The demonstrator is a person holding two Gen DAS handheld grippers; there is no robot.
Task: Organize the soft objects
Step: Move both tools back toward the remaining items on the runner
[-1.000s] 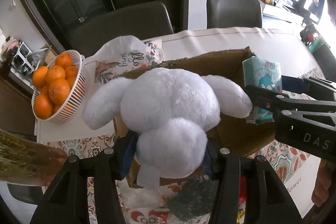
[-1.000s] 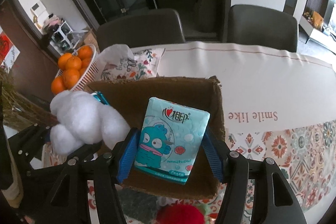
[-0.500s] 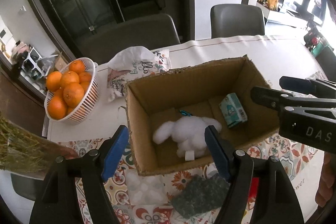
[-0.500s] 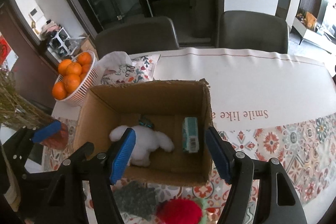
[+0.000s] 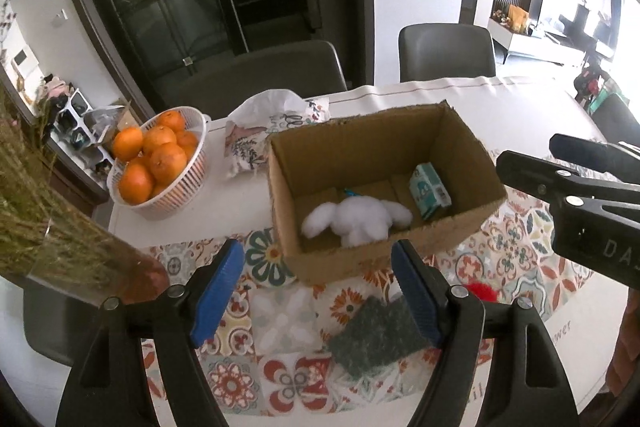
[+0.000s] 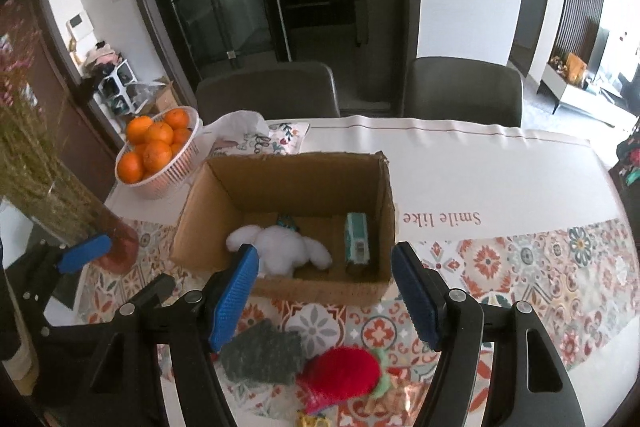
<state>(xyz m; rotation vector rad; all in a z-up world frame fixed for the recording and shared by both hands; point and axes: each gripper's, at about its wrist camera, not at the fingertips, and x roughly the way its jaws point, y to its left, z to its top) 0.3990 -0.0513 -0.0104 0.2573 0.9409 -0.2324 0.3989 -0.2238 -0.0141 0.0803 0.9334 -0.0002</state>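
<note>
An open cardboard box (image 5: pixel 460 227) (image 6: pixel 208 251) stands on the patterned tablecloth. Inside lie a white plush bunny (image 5: pixel 356 217) (image 6: pixel 282 249) and a teal tissue pack (image 5: pixel 429 190) (image 6: pixel 357 241). My left gripper (image 5: pixel 318 287) is open and empty, above and in front of the box. My right gripper (image 6: pixel 326 293) is open and empty, also in front of the box. On the cloth near me lie a dark green sponge (image 5: pixel 378 337) (image 6: pixel 262 353) and a red plush toy (image 6: pixel 342 373) (image 5: pixel 482 291).
A white basket of oranges (image 5: pixel 154 163) (image 6: pixel 156 147) stands at the left. A floral tissue bag (image 5: pixel 272 123) (image 6: pixel 256 135) lies behind the box. A vase with dried stems (image 5: pixel 60 227) (image 6: pixel 52 195) stands at the near left. Two grey chairs (image 6: pixel 268 91) stand behind the table.
Both grippers opened and dropped the bunny and the tissue pack into the box, then pulled back and up. Both are now empty.
</note>
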